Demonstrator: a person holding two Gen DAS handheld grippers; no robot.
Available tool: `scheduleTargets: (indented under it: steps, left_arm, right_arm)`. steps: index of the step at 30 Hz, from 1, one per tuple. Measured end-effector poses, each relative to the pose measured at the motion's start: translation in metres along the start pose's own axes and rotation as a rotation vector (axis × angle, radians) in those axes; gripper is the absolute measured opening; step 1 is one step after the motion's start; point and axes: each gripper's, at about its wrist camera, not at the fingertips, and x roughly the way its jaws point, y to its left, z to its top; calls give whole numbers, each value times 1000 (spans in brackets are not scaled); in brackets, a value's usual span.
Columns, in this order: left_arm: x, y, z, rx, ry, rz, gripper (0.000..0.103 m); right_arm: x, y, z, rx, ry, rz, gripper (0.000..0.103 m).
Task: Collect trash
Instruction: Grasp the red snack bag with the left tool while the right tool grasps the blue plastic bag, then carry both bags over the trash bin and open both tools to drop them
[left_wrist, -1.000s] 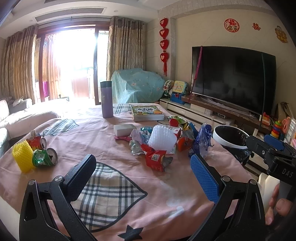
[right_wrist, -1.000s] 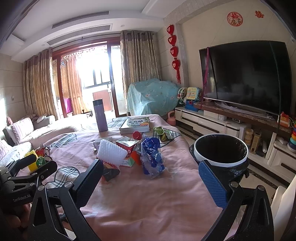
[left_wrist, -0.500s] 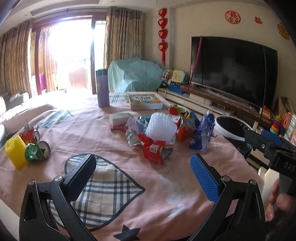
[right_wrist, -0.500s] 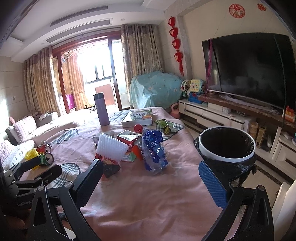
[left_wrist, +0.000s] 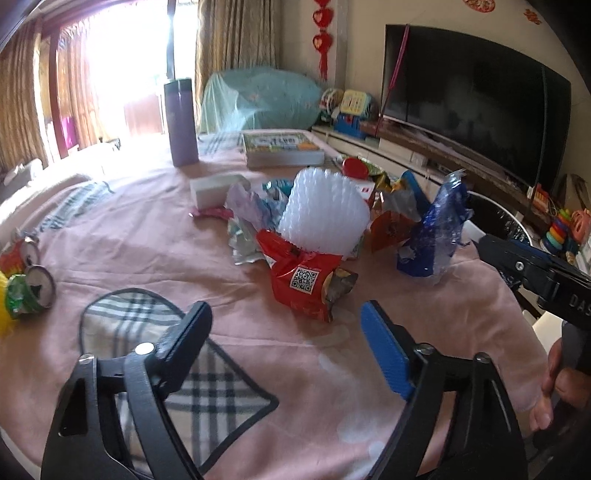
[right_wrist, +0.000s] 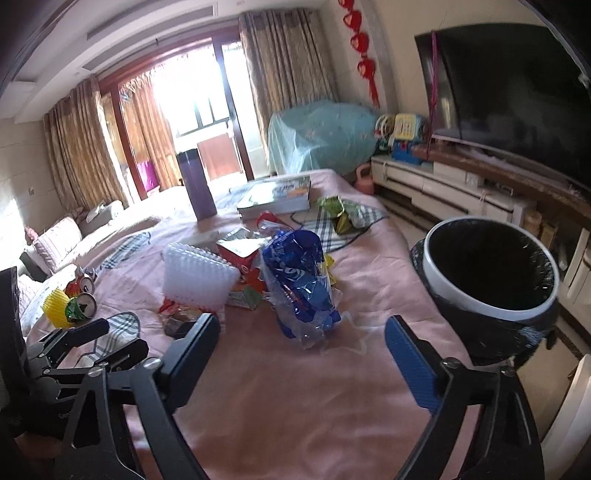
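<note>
Hovering over a pink-clothed worktop (left_wrist: 110, 236), the left claw (left_wrist: 284, 332) has nothing between its fingers; its jaws are wide apart and closing. A crumpled red snack wrapper (left_wrist: 306, 280) with a QR code lies just beyond its fingertips, not touched. Behind the wrapper stands a white foam fruit net (left_wrist: 325, 214), amid a heap of other wrappers. To the right sits a crinkled blue plastic bag (left_wrist: 432, 236).

The right claw (right_wrist: 303, 343) is likewise empty, jaws spread and closing. The blue plastic bag (right_wrist: 299, 280) lies just ahead of its fingertips, apart from them. A black-lined trash bin (right_wrist: 491, 273) with a white rim stands off the worktop's right edge.

At the left edge lie two crushed cans (left_wrist: 29, 291) and a yellow foam net (right_wrist: 57, 306). Farther back stand a purple flask (left_wrist: 181, 122) and a stack of books (left_wrist: 280, 147).

Compared with a second ago, both claws have come lower and nearer to the trash heap, so the red wrapper and blue bag appear larger, and both pairs of jaws have narrowed. The trash itself lies where it did.
</note>
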Motion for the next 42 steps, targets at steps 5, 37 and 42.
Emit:
scheduleTargets:
  steps: [5, 37, 42]
  left_arm:
    - [29, -1, 5, -9, 70, -23, 56]
    - [13, -26, -2, 27, 32, -41, 49]
    - [39, -17, 6, 10, 71, -37, 19]
  right_arm:
    - [28, -1, 7, -16, 48, 12, 81]
    - [-29, -48, -12, 135, 6, 23, 31]
    - [-24, -48, -13, 135, 20, 25, 32]
